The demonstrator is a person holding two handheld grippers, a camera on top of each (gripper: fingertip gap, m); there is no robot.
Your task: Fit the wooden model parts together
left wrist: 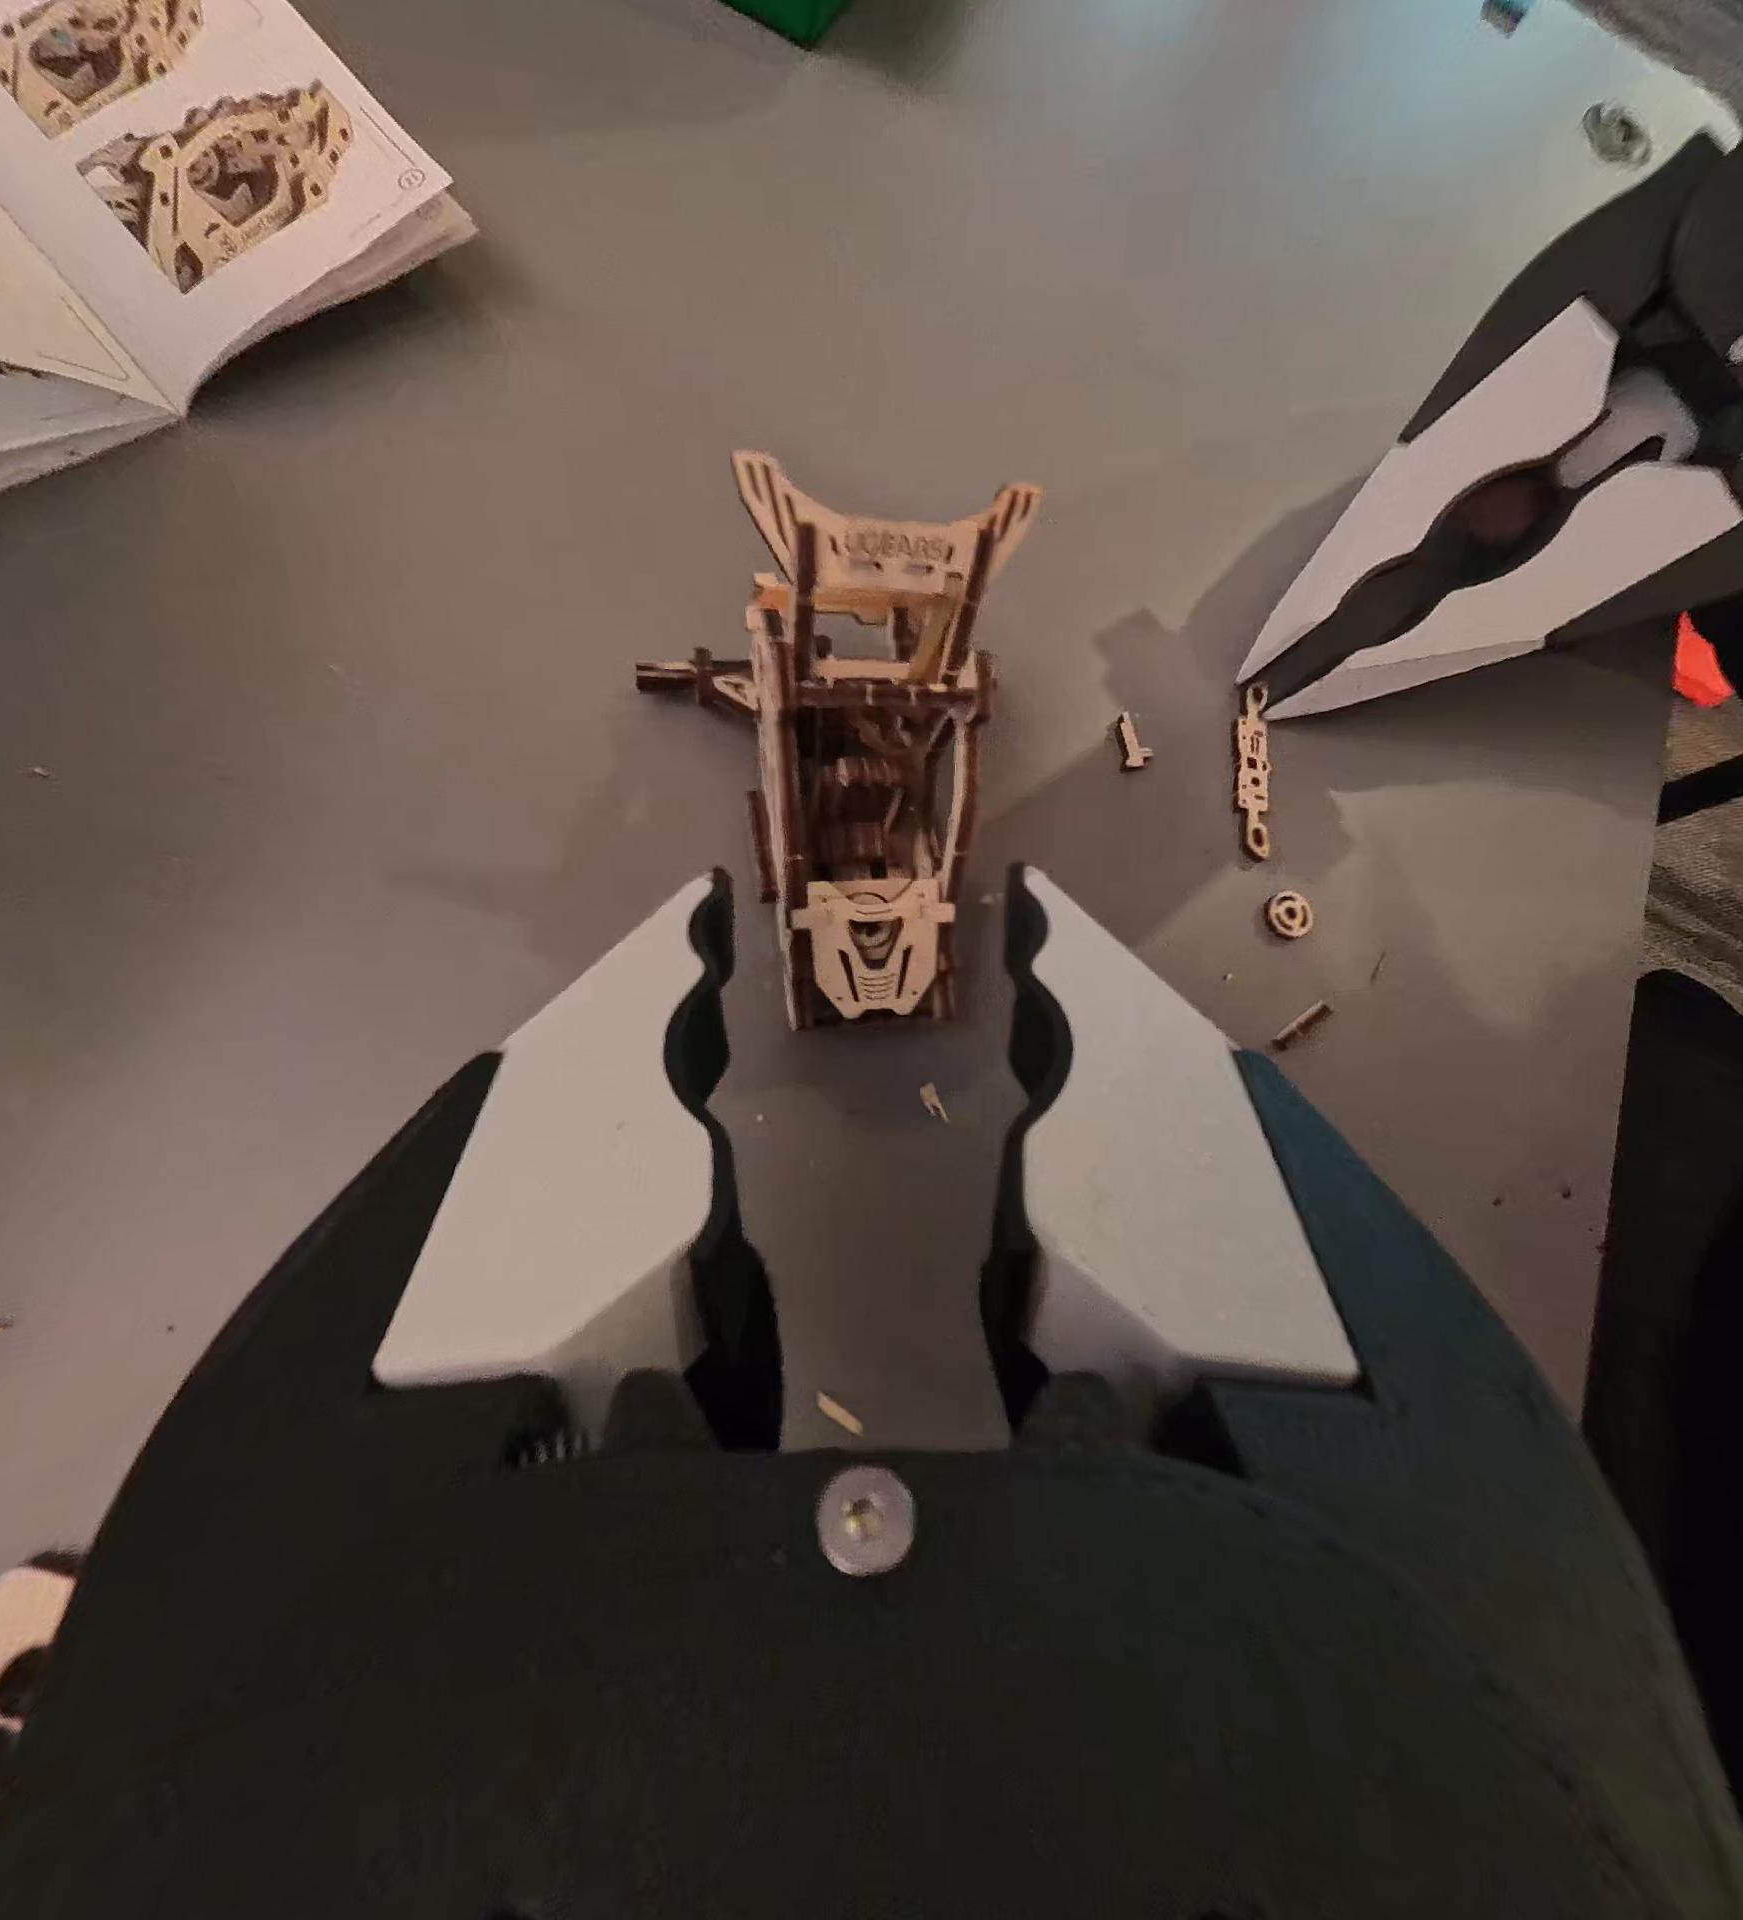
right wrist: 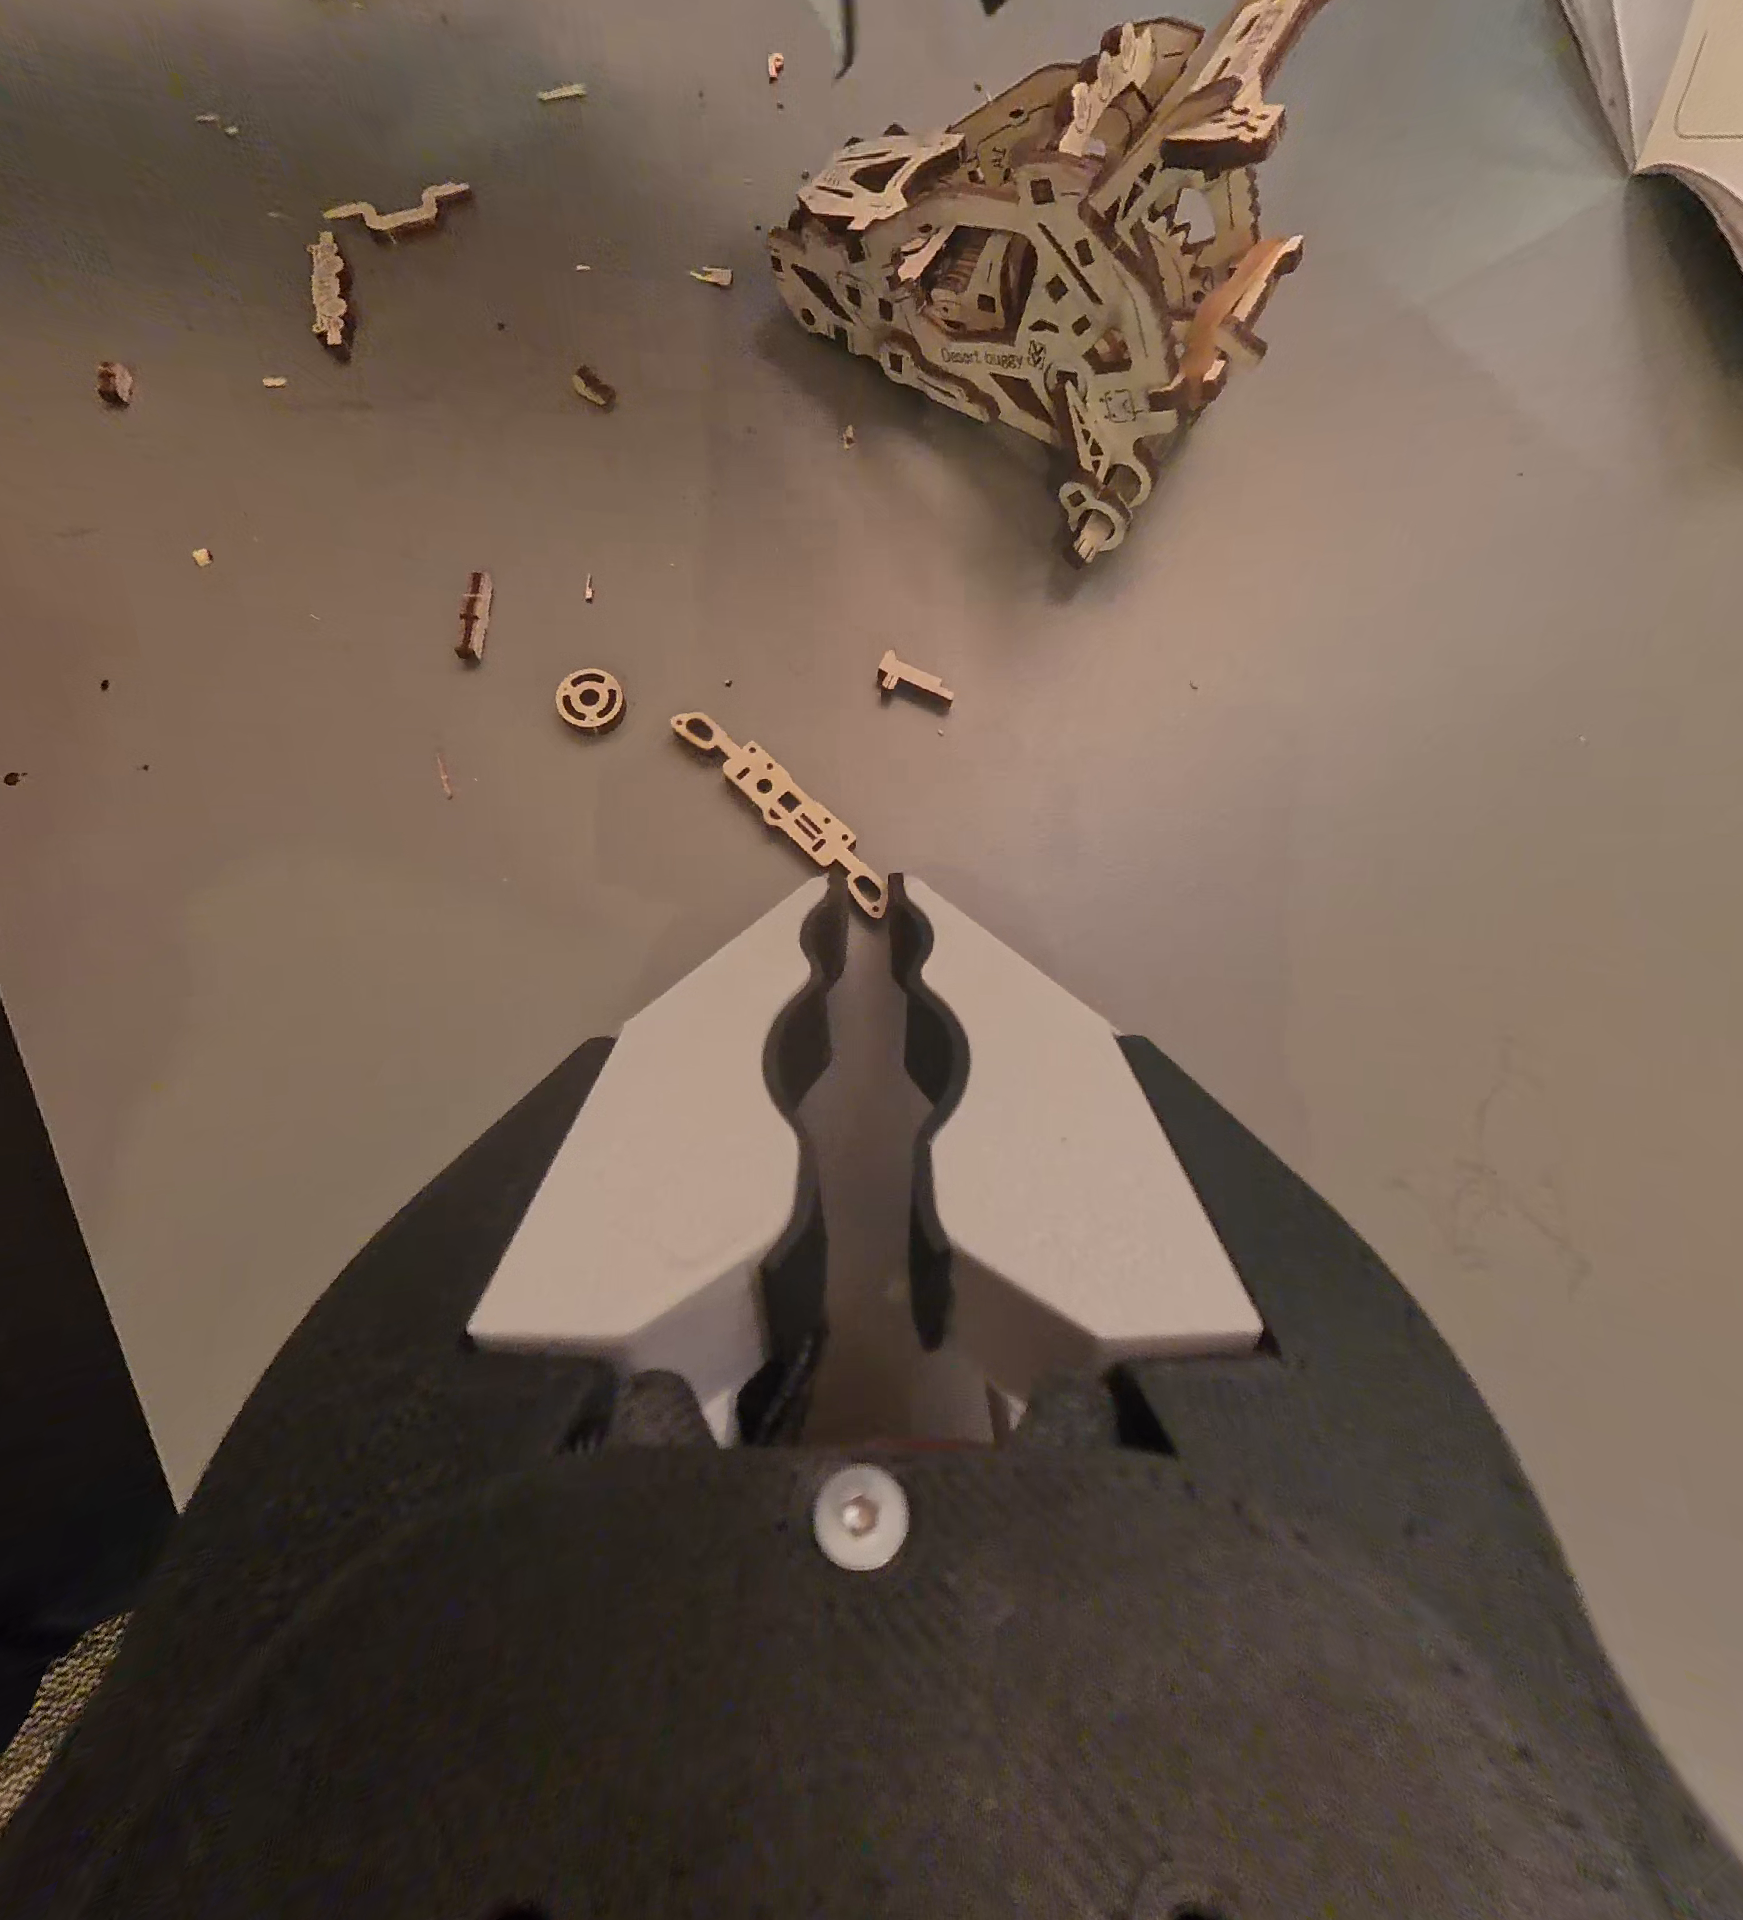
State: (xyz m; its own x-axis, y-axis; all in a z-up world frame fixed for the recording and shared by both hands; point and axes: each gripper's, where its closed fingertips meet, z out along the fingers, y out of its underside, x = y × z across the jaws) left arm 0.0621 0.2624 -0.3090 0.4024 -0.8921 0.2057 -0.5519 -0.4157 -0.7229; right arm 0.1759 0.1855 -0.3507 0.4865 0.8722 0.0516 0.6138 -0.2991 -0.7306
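Note:
A part-built wooden buggy model [left wrist: 867, 727] stands on the grey table [left wrist: 327, 727], its nose towards me. My left gripper [left wrist: 869, 883] is open and empty, with one fingertip on each side of the model's nose and not touching it. The model also shows in the right wrist view [right wrist: 1033, 281], far right. A flat slotted wooden strip [right wrist: 784, 805] lies on the table. My right gripper [right wrist: 864, 883] is closed on the strip's near end. From the left wrist view, the right gripper [left wrist: 1256, 698] meets the strip [left wrist: 1253, 769] at its far end.
Loose parts lie near the strip: a small ring [right wrist: 589, 701], a T-shaped peg [right wrist: 914, 677], a notched bar [right wrist: 472, 613] and several scraps further left. An open instruction booklet [left wrist: 171, 187] lies at the far left. The table's edge [left wrist: 1636, 935] runs close on the right. Left tips to right tips: about 15 centimeters. The T-shaped peg [right wrist: 914, 677] lies around 4 centimeters away from my right fingertips. It is also in sight in the left wrist view [left wrist: 1133, 742].

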